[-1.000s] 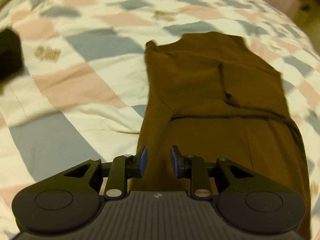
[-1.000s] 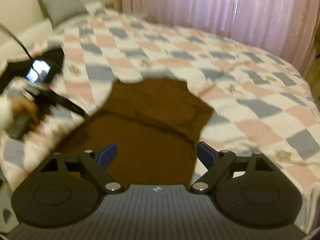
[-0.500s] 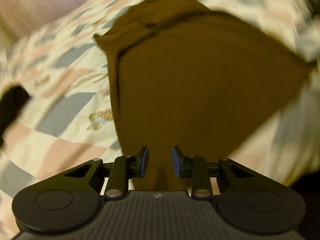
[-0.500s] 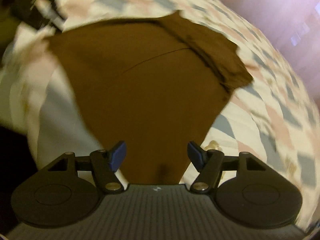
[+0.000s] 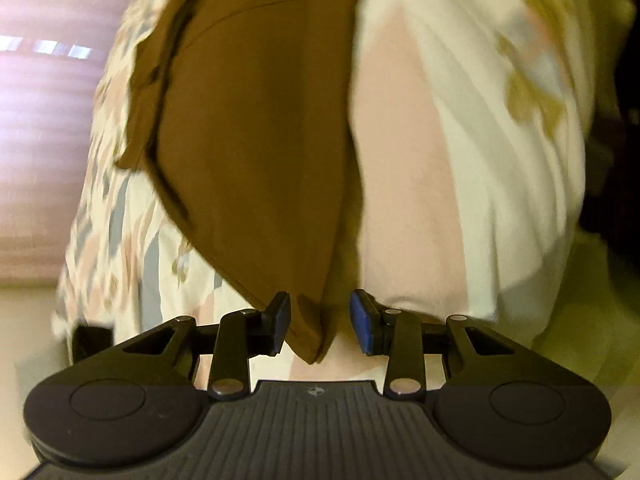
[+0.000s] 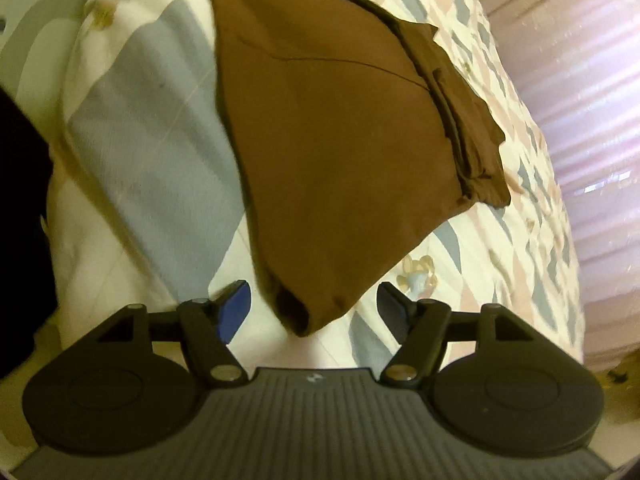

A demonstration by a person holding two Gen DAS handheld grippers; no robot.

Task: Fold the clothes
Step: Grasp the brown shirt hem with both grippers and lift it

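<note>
Both grippers have dropped low to the near corners of the brown garment point(image 6: 332, 132) since a second ago.

It lies flat on a bed with a quilt point(image 6: 132, 128) of pink, grey and cream patches, and pink curtains point(image 6: 580, 80) hang behind the bed. The brown cloth is smooth, with a folded, bunched part along its far edge. One near corner sits between the left gripper point(image 5: 320, 322) jaws, which stand a little apart and do not pinch it. The other corner sits between the right gripper point(image 6: 314, 310) jaws, which stand wide and do not touch it.
</note>
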